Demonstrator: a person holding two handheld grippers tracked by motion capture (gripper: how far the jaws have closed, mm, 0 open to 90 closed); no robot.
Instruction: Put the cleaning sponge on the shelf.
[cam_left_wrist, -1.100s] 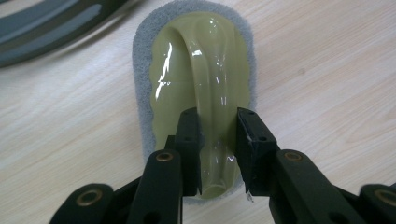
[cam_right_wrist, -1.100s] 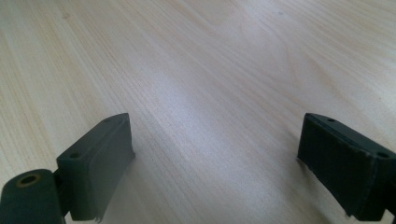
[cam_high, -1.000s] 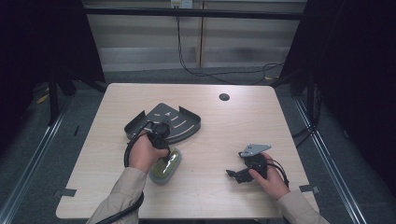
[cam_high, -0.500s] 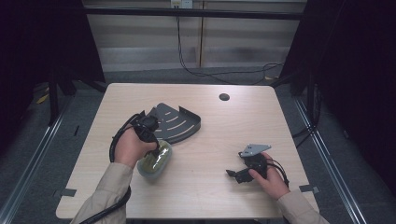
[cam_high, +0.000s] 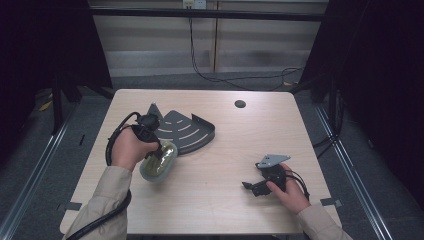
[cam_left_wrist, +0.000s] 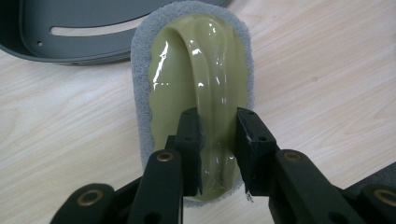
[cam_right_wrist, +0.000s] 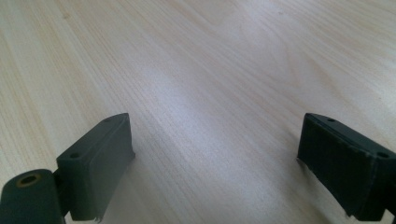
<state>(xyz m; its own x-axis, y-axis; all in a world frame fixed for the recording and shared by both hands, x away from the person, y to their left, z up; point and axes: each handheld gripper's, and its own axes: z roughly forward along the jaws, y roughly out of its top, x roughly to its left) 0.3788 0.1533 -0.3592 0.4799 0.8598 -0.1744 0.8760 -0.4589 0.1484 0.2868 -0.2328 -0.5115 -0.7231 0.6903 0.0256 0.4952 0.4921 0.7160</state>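
My left gripper (cam_left_wrist: 218, 135) is clamped on the scrubber (cam_left_wrist: 196, 84) handle, beside the rack (cam_high: 187, 131). My right gripper (cam_right_wrist: 215, 163) sits apart over the table (cam_right_wrist: 196, 56).

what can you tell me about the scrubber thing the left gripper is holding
The scrubber is an oval pad of grey, rough-looking sponge with a glossy olive-green plastic top that rises into a ridge-shaped handle along its length. The left gripper is shut on that handle near one end, a jaw on each side. In the high view the scrubber sits tilted at the person's left hand, just in front of the dark grey slotted tray, over the light wooden table. Whether it touches the table I cannot tell.
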